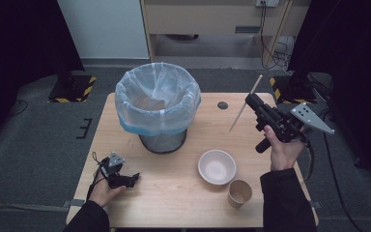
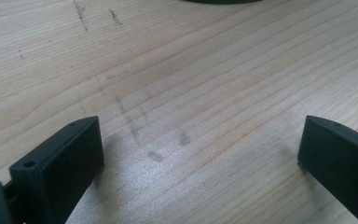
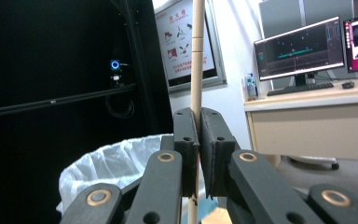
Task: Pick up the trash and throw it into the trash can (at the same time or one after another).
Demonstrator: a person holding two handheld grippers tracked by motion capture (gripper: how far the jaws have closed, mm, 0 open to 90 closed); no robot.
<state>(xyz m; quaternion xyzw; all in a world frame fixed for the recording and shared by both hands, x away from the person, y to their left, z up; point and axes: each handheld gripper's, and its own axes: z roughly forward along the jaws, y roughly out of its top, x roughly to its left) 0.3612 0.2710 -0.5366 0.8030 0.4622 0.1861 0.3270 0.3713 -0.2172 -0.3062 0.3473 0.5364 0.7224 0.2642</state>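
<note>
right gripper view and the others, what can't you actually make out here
- Inside of the mesh bin with the white bag liner: its bottom is hidden by the liner's folds in the high view.
- Thin wooden stick held in the right gripper: both ends are cut off by the right gripper view's edges.
- Brown paper cup: its depth is too dark to tell contents.
- Left gripper: its body is cut off by the bottom edge of the left gripper view.

a light wooden surface (image 1: 174, 193) stands on grey carpet (image 1: 34, 145). black curtains (image 1: 14, 38) close both sides; yellow-and-black striped stand bases (image 1: 72, 89) sit at their feet. beyond, a white wall panel (image 1: 104, 26) and a beige desk (image 3: 317, 121) carrying monitors (image 3: 300, 49); a framed poster (image 3: 186, 42) hangs beside it.
</note>
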